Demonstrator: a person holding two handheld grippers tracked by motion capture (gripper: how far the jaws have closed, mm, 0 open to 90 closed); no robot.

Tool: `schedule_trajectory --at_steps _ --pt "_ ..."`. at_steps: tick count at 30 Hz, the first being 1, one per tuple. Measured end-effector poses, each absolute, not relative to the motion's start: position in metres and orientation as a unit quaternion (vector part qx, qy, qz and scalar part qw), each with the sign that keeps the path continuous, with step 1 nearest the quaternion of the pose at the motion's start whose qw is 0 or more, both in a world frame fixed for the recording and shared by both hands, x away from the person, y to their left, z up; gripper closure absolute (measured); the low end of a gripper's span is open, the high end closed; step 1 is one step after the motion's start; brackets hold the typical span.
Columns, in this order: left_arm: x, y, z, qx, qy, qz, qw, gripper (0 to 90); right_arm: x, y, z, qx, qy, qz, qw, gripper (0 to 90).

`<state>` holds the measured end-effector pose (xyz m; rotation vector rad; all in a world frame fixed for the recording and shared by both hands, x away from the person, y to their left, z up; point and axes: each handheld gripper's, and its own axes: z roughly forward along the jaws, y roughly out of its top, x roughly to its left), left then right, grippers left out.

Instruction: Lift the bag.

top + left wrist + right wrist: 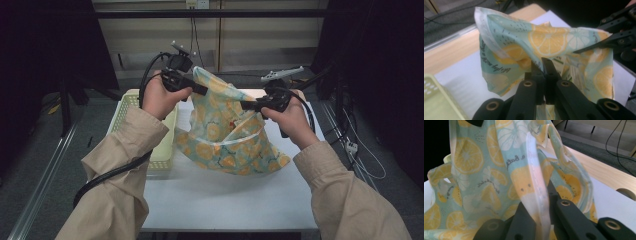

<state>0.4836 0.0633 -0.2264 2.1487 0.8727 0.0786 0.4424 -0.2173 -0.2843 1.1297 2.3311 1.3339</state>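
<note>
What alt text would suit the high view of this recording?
Two hand-held grippers, left and right, each pinch the top of a lemon-print bag and hold it up over a white table. Both forearms wear beige sleeves. A pale yellow basket sits on the table's left side.

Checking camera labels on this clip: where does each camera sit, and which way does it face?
High view: above the person's side, looking forward and down at the table; both sleeves, hands and grippers show.
Left gripper view: rides the left gripper, looking along its jaws shut on the lemon-print bag.
Right gripper view: rides the right gripper, jaws shut on the bag's white edge.
Shared: the bag, in all views.
</note>
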Motion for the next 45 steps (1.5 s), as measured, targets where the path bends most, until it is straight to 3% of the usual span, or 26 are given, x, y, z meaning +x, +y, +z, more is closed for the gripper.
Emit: schedule_trajectory --at_steps 3,5,7,10,14,26,45 --pt "0.477 0.070 -0.232 0.848 0.341 0.029 0.405 88.0 0.438 -0.211 -0.289 0.378 0.796 0.462 0.102 87.2" --pt "0.473 0.076 -0.237 0.844 0.339 0.039 0.414 73.4 0.436 -0.207 -0.293 0.373 0.797 0.467 0.087 78.4" --pt "0.469 0.081 -0.243 0.836 0.347 0.040 0.422 54.0 0.434 -0.206 -0.295 0.374 0.793 0.471 0.091 62.1" --pt "0.462 0.090 -0.251 0.833 0.345 0.040 0.430 35.0 0.428 -0.207 -0.294 0.369 0.788 0.483 0.091 43.7" --pt "0.452 0.105 -0.261 0.829 0.334 0.053 0.445 18.4 0.419 -0.216 -0.293 0.368 0.790 0.483 0.089 27.5" --pt "0.418 0.146 -0.293 0.830 0.318 0.060 0.454 6.3 0.394 -0.251 -0.312 0.370 0.797 0.469 0.093 19.2" --pt "0.369 0.167 -0.342 0.831 0.283 0.033 0.478 6.0 0.355 -0.274 -0.368 0.374 0.810 0.441 0.099 18.2"
